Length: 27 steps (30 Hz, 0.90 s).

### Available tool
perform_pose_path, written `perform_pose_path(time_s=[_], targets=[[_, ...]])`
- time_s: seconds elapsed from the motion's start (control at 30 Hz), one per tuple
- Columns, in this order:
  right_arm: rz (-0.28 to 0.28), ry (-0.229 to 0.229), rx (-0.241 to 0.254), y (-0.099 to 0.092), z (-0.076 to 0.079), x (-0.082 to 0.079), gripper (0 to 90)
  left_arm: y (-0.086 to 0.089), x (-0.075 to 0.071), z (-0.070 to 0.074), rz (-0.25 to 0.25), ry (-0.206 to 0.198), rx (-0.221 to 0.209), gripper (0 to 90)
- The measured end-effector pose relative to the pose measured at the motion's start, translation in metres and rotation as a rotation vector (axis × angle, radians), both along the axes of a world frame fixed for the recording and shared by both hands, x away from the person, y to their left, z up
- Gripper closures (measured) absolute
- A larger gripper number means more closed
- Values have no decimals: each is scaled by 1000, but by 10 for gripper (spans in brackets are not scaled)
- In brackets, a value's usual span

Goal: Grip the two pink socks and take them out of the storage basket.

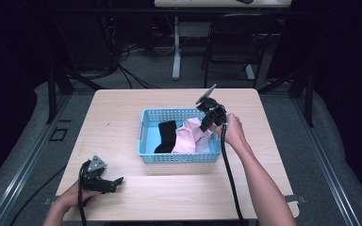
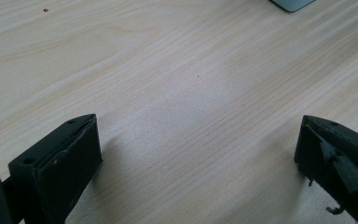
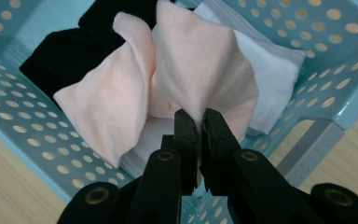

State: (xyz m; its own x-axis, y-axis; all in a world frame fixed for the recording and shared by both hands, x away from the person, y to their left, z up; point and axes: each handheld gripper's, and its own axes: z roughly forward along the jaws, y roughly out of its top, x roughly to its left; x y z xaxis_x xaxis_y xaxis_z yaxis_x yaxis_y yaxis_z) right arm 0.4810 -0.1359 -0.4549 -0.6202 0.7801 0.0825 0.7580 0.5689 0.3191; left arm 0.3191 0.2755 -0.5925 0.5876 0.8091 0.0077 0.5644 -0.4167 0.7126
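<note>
A light blue perforated basket [image 1: 143, 141] [image 3: 23, 116] stands in the middle of the wooden table. Inside lie a black cloth [image 1: 166, 136] [image 3: 70, 51], a pink cloth [image 1: 187, 136] [image 3: 191, 65] and a white folded cloth [image 3: 275, 70]. My right gripper [image 1: 206, 123] [image 3: 199, 122] reaches into the basket's right side and is shut on a pinch of the pink cloth, which hangs bunched from the jaws. My left gripper [image 1: 115, 182] [image 2: 198, 154] rests low over bare wood near the table's front left, jaws wide apart with nothing between them.
A corner of the basket [image 2: 291, 3] peeks in at the top of the left gripper view. Beyond the table [image 1: 122, 108] stand a black chair [image 1: 235, 42] and a white table leg [image 1: 176, 47], with cables on the floor.
</note>
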Motion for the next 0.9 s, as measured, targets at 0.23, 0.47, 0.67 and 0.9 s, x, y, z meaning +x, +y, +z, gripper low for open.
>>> perform_pose_path(time_s=[0.23, 0.47, 0.67, 0.9], targets=[[10, -26, 19, -1, 22, -5, 854, 0, 0, 0, 2, 0, -3, 2], [22, -59, 20, -5, 51, -10, 855, 0, 0, 0, 2, 0, -2, 2], [24, -75, 6, -9, 72, -15, 854, 0, 0, 0, 2, 0, -2, 2], [26, -85, -16, -17, 92, -20, 852, 0, 0, 0, 3, 0, -5, 2]])
